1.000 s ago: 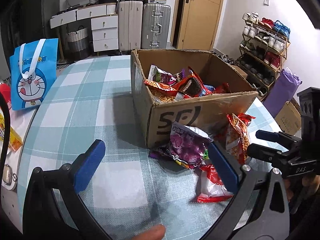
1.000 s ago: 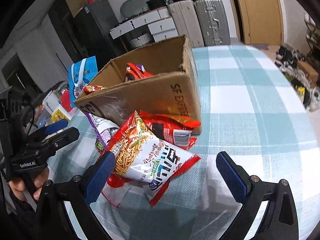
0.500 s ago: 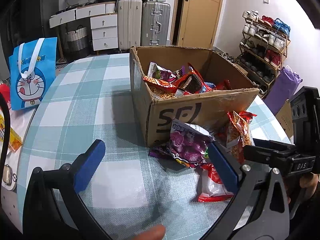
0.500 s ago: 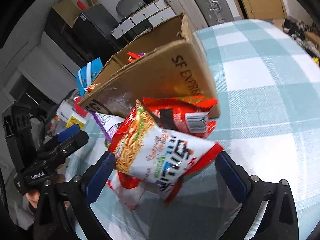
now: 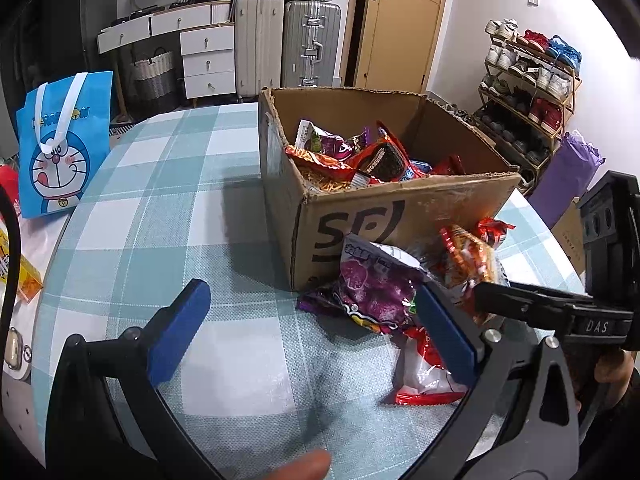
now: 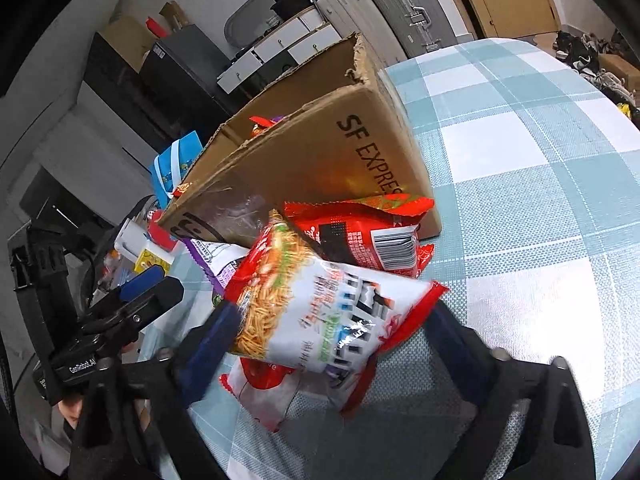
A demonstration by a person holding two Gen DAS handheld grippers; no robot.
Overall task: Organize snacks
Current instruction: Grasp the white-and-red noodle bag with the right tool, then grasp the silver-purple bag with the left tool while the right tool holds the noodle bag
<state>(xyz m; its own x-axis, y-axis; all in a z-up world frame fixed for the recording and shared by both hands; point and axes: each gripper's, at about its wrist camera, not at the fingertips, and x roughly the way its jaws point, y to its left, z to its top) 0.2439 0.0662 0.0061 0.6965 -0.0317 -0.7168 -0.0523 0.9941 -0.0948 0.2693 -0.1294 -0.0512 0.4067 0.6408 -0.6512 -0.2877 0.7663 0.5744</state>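
Note:
An open cardboard box (image 5: 400, 216) with several snack bags inside stands on the checked table; it also shows in the right wrist view (image 6: 320, 148). Against its front lie a purple bag (image 5: 372, 284), a noodle bag (image 5: 468, 256) and a red-and-white bag (image 5: 424, 380). My left gripper (image 5: 312, 328) is open and empty, low over the table just left of the purple bag. My right gripper (image 6: 324, 340) is open, its fingers either side of the white-and-red noodle bag (image 6: 320, 304). A red bag (image 6: 368, 236) lies behind that one.
A blue Doraemon gift bag (image 5: 64, 144) stands at the table's left edge, with a yellow packet (image 5: 24, 276) near it. Suitcases, drawers and a shoe rack stand beyond the table. Bare checked cloth (image 6: 540, 200) lies right of the box.
My right gripper has moved forward and down, so the noodle bag now sits between its fingers. My left gripper has barely moved.

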